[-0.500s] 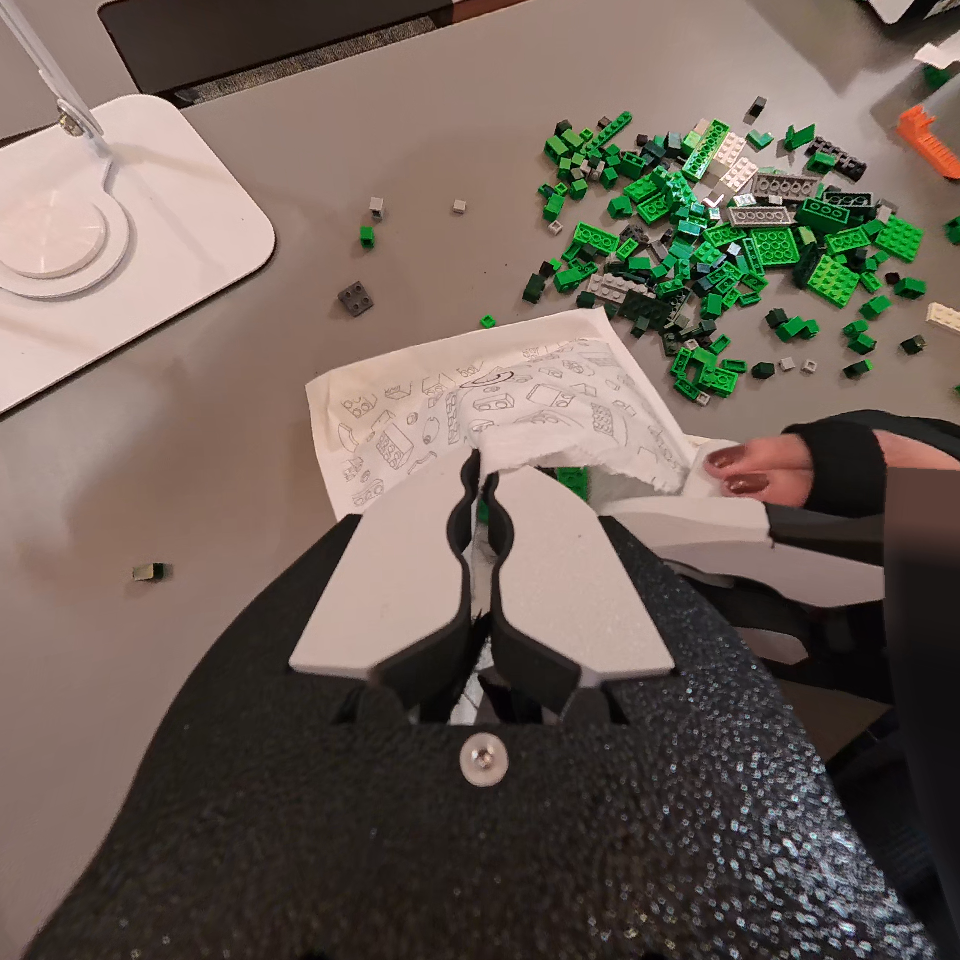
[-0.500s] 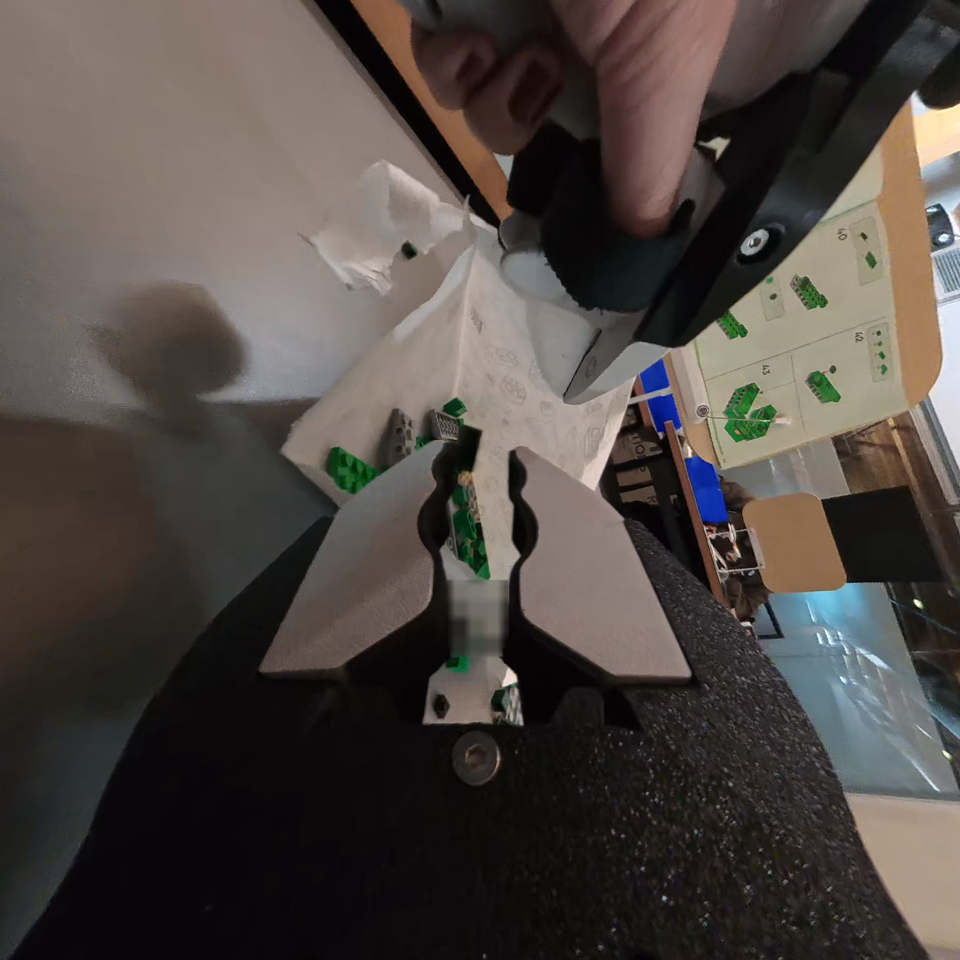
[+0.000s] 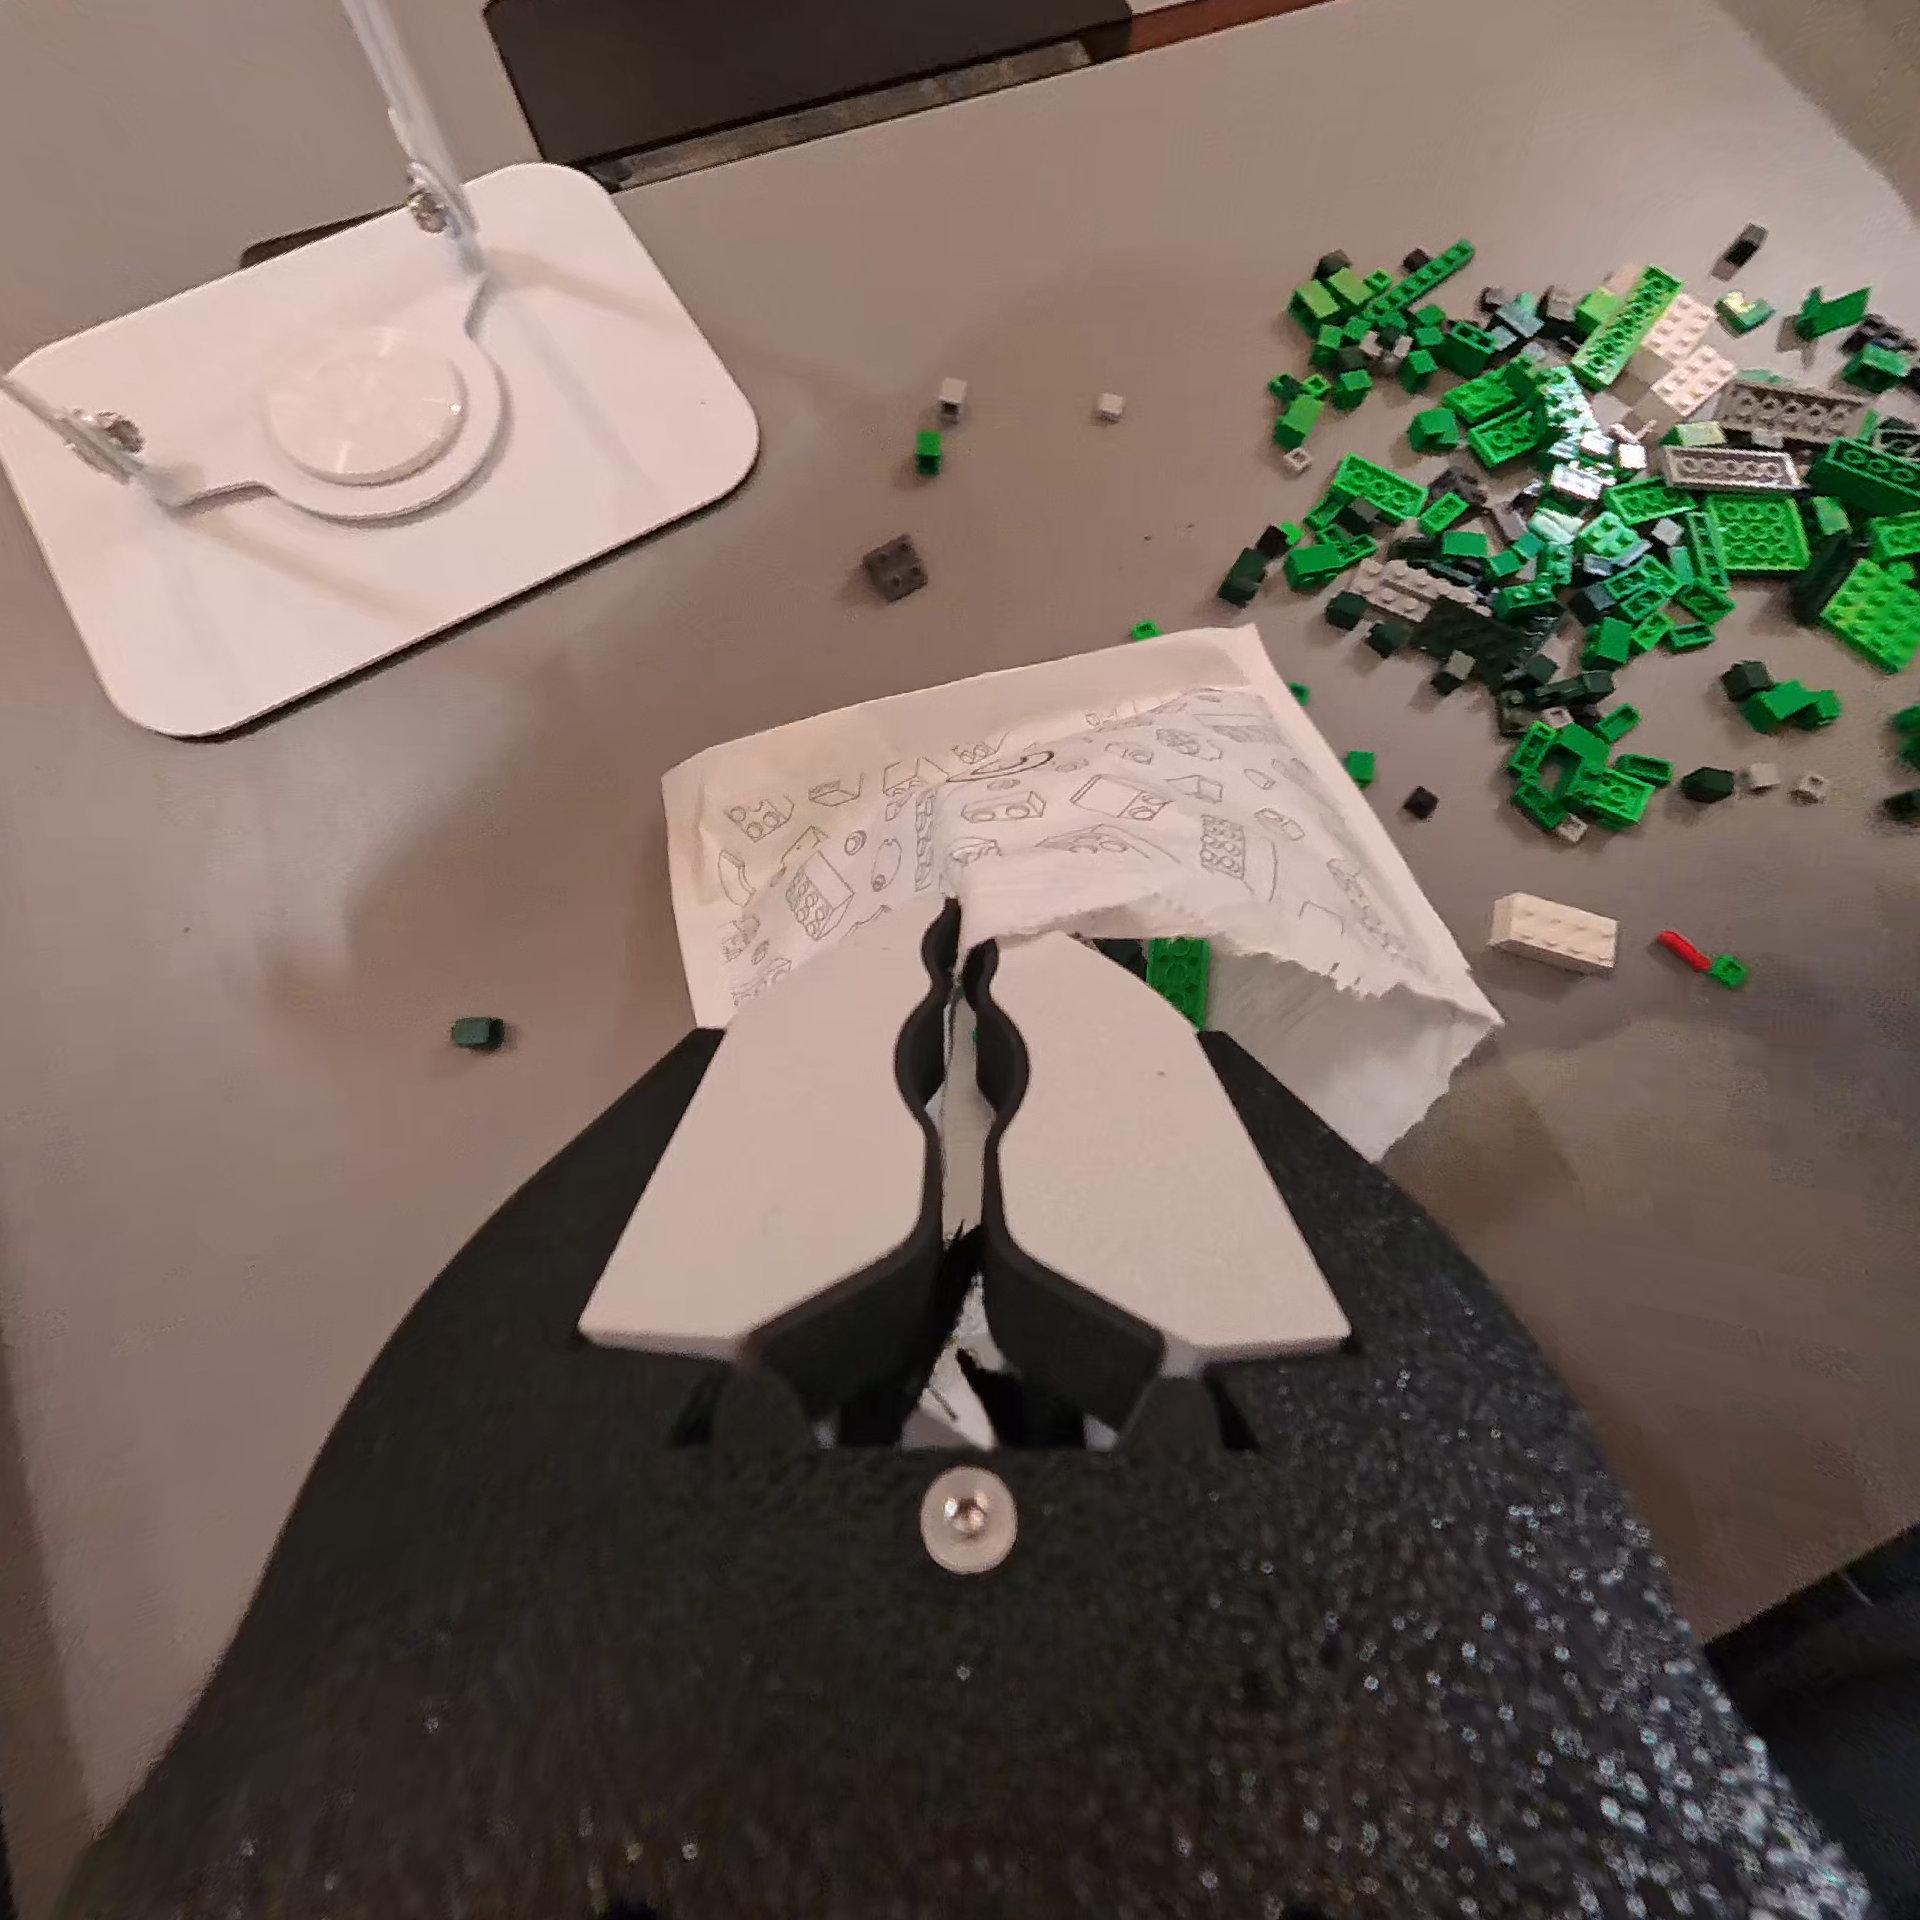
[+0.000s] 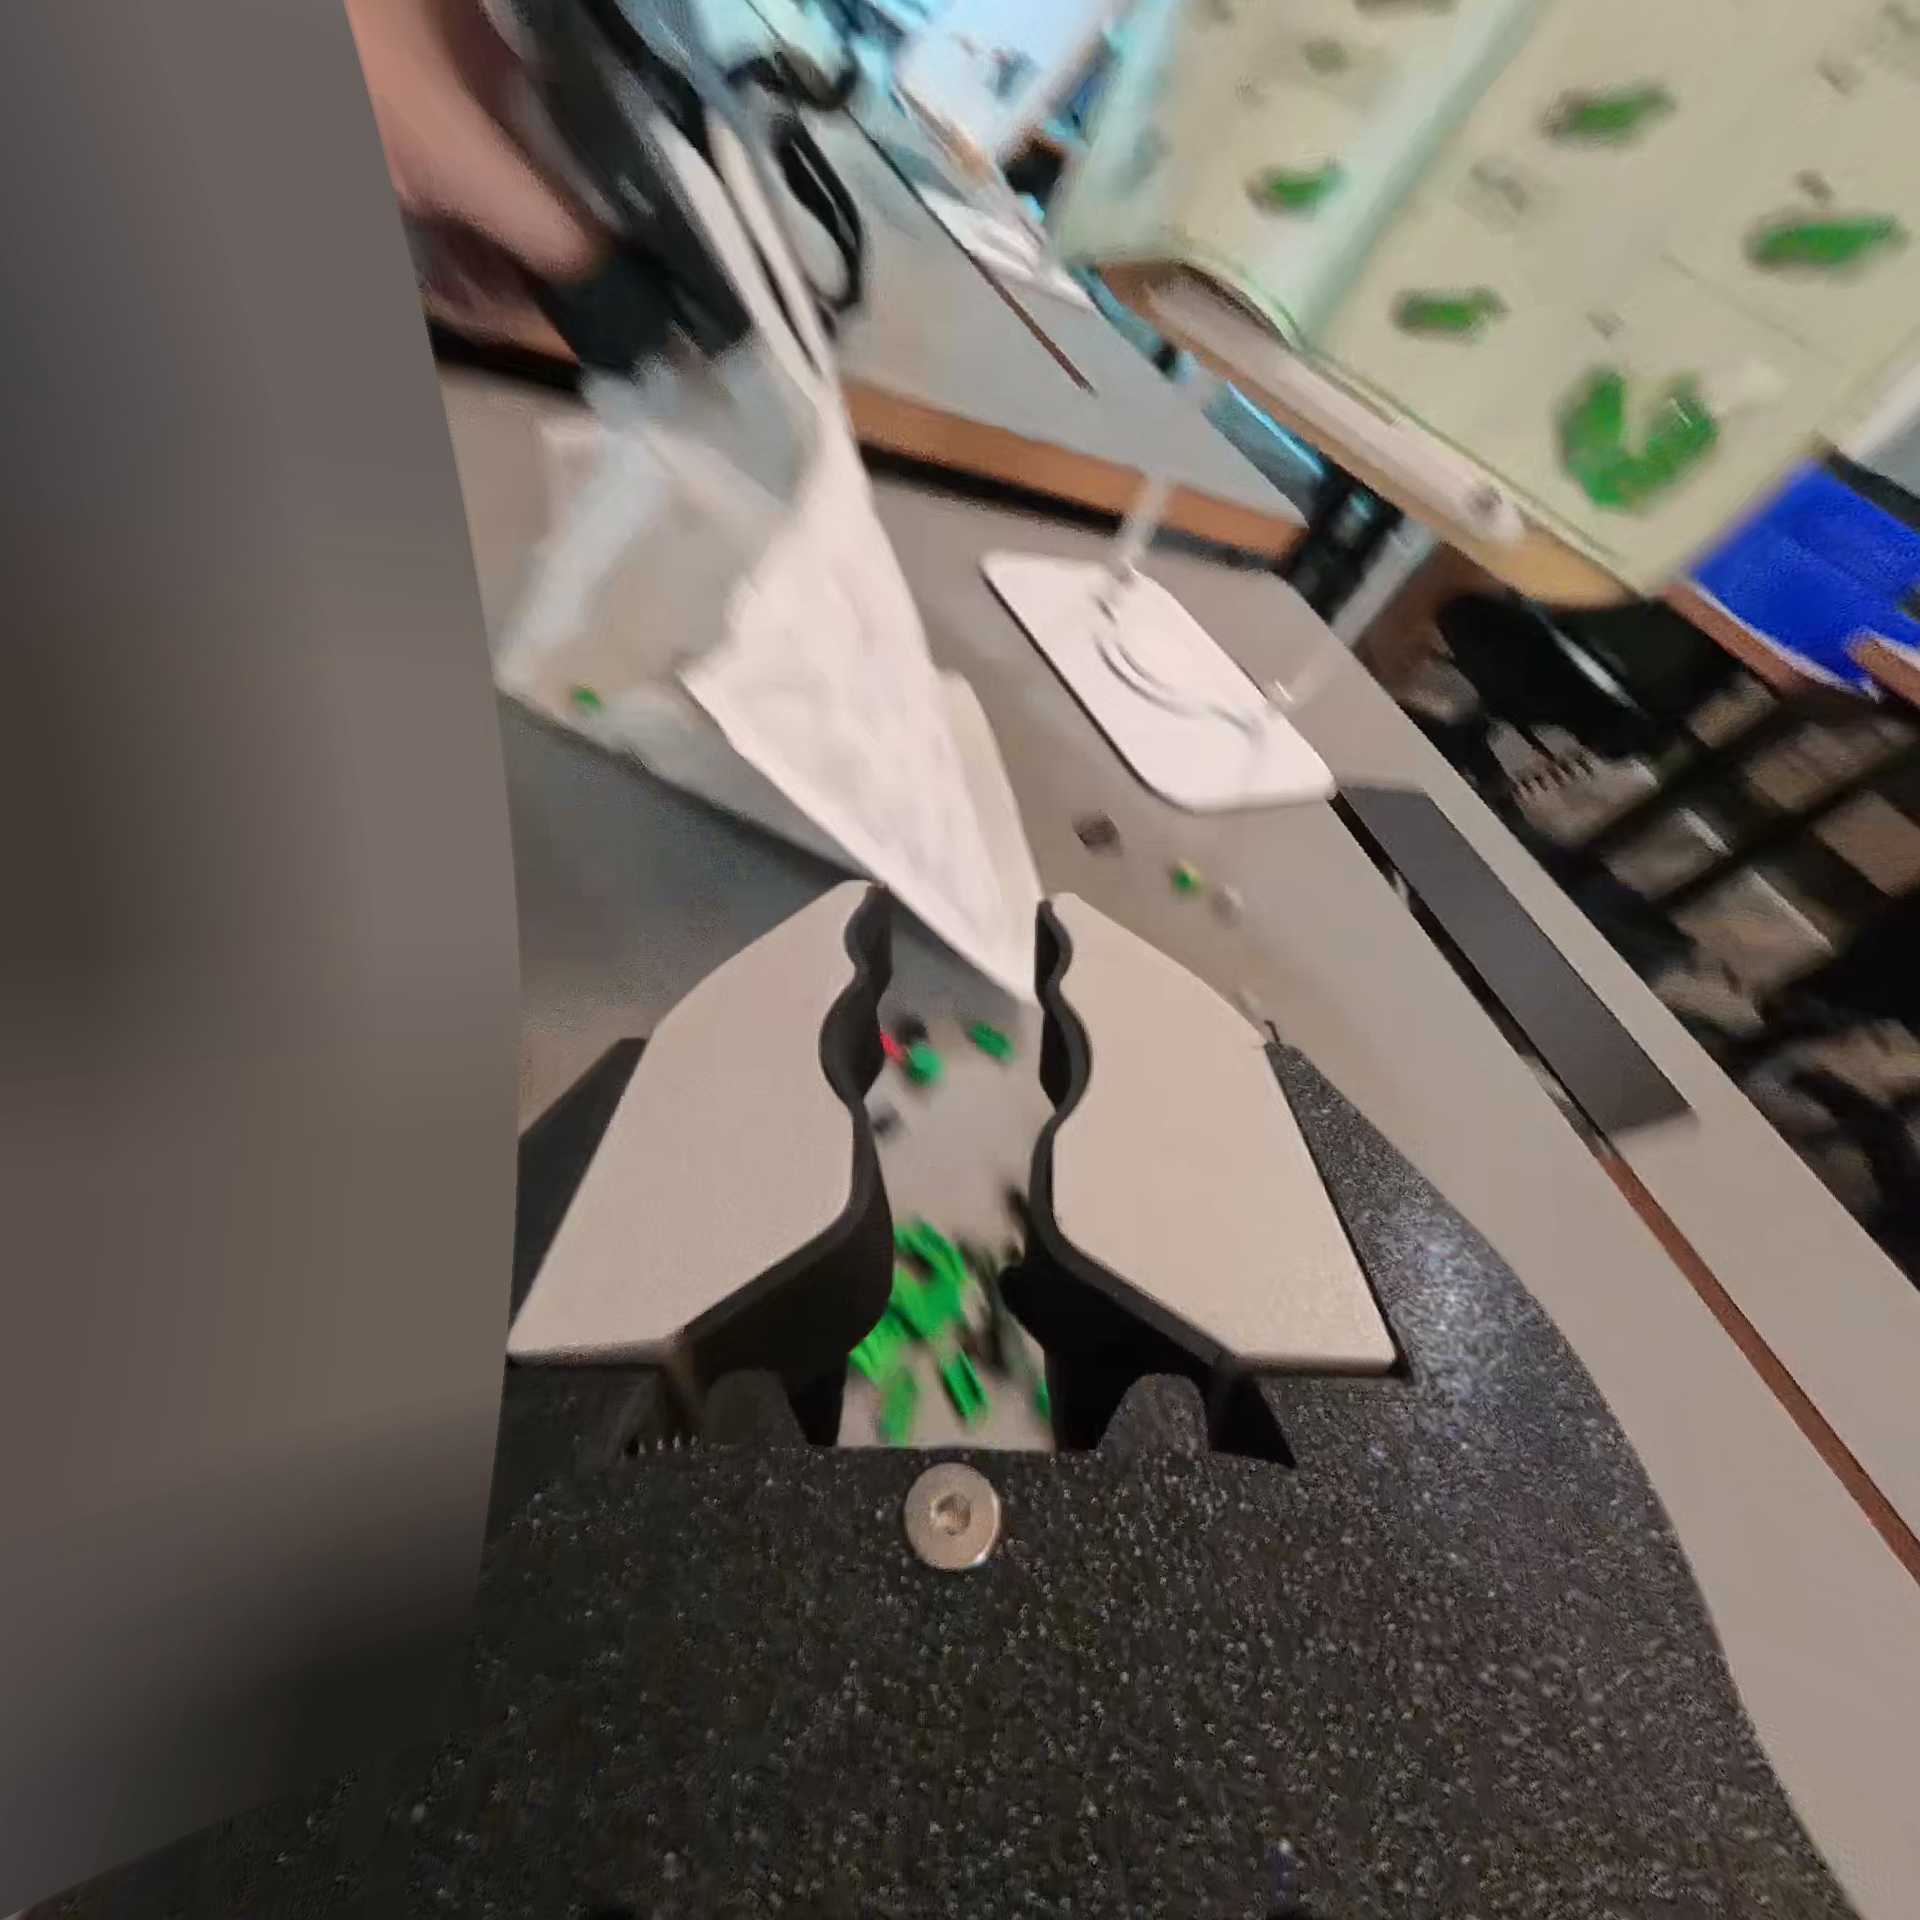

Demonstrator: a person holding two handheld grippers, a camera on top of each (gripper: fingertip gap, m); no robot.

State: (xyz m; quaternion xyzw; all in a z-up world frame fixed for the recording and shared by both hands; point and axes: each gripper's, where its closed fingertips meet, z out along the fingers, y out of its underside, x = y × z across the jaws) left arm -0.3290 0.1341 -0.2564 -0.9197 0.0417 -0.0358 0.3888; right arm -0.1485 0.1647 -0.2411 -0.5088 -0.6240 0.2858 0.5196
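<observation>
My left gripper [image 3: 958, 935] is shut on the torn edge of a white paper bag [image 3: 1122, 821] printed with brick drawings. The bag's mouth gapes to the right, and a green plate [image 3: 1179, 977] shows inside it. In the blurred right wrist view, my right gripper [image 4: 961, 914] is open and empty. The bag [image 4: 862, 727] hangs slanting in front of it, with the low corner near the right fingertip. Green bricks [image 4: 935, 1340] lie on the table below the fingers. The left gripper is a dark blur at the upper left.
A big pile of green and grey bricks [image 3: 1621, 520] lies at the right. A white brick [image 3: 1553, 932] and a small red piece [image 3: 1681, 948] lie right of the bag. A white stand base [image 3: 364, 499] stands at the back left, with stray small pieces [image 3: 894, 568] between. The table edge is near right. The left gripper's tips are roughly 20 cm from the right gripper's.
My right gripper has let go of the bag, opened and pulled away; it and the hand are gone from the left wrist view. A white brick and a red piece now show beside the bag.
</observation>
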